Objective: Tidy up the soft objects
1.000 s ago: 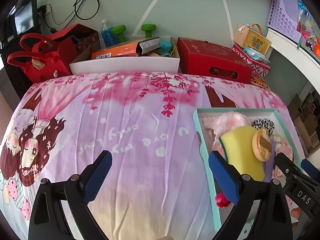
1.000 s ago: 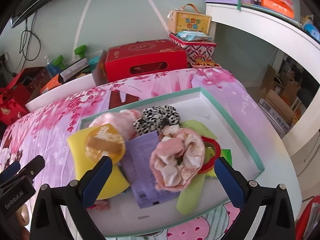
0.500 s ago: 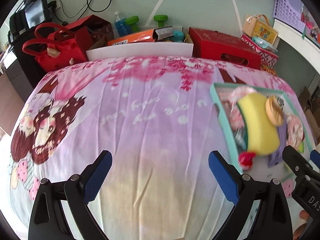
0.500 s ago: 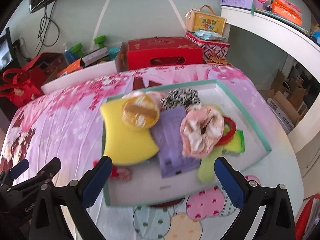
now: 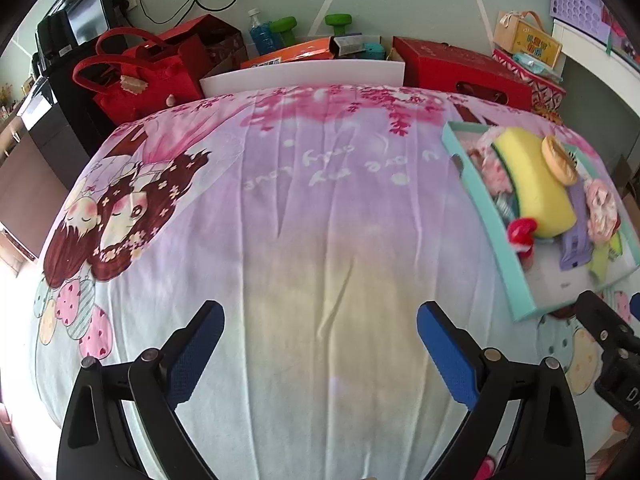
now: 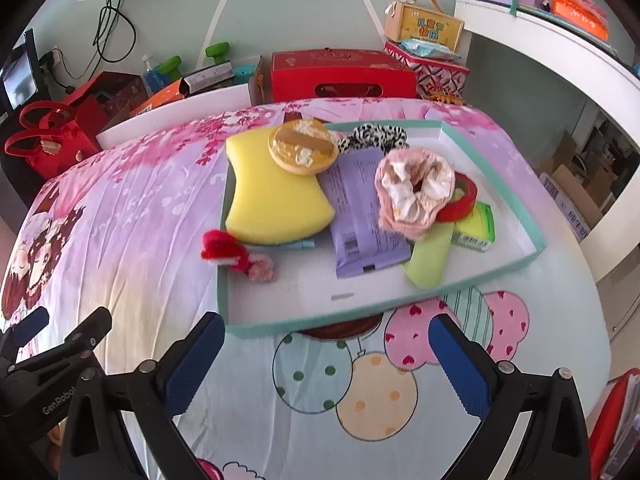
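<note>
**Both grippers wide and empty, tray of soft things just ahead**

Nearest, the right gripper (image 6: 322, 356) hangs over the balloon-printed near part of the cloth-covered surface (image 6: 132, 216), its blue pads spread wide with nothing between them. It faces the near rim of the teal-edged tray (image 6: 496, 270), which looks like a stance for reaching in. The left gripper (image 5: 320, 344) is equally wide and empty, over bare cloth to the left of the tray; that open stretch is probably where sorted items are meant to go, though this is a guess.

Inside the tray the soft objects lie heaped rather than arranged. A red fluffy clip (image 6: 222, 250) straddles the left rim, half in and half out, with a small pink pompom (image 6: 262, 270) touching it just inside. Further in, a yellow sponge (image 6: 276, 196) leans over the left wall, and a round tan puff (image 6: 303, 148) rests on its far corner. To the right, a purple packet (image 6: 360, 216) lies flat with a pink scrunchie (image 6: 416, 192) on top; a red ring (image 6: 462, 200), a pale green strip (image 6: 430, 256) and a green packet (image 6: 476, 228) sit under or beside it. A black-and-white scrunchie (image 6: 374, 138) is at the far side.

Beyond the surface, a red box (image 6: 342, 74) stands against the wall.
</note>
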The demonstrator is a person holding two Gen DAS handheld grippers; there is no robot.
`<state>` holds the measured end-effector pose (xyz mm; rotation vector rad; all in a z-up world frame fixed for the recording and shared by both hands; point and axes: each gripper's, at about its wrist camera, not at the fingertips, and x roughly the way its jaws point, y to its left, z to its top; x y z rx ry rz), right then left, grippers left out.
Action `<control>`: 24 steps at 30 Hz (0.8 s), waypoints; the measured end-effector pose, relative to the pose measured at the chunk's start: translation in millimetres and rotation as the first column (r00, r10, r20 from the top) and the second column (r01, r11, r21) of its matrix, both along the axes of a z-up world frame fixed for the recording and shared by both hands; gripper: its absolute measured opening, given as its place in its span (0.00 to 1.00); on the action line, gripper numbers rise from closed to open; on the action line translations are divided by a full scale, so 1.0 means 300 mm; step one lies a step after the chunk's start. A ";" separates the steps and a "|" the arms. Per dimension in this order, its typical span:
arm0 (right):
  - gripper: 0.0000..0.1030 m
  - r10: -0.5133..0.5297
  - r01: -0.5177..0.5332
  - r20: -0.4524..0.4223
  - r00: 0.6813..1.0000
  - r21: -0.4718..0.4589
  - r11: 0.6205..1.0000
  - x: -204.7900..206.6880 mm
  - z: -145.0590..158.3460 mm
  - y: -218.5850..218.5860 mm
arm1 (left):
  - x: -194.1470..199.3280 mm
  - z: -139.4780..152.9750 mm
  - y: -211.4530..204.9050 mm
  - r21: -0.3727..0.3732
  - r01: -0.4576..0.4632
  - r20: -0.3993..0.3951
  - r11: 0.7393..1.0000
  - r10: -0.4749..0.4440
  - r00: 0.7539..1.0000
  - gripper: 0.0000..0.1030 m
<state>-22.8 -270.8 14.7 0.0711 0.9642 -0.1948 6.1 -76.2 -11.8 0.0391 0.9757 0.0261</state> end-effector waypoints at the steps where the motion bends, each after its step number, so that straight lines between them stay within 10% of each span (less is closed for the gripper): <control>1: 1.00 0.001 -0.001 -0.007 1.000 0.000 1.000 -0.003 -0.008 0.003 | -0.006 -0.005 0.004 0.006 -0.001 0.000 1.000 0.001 1.000 0.94; 24: 1.00 0.041 -0.042 -0.045 0.998 -0.023 0.999 0.008 -0.074 0.051 | -0.008 -0.077 0.054 0.033 -0.030 -0.047 0.999 0.031 0.998 0.94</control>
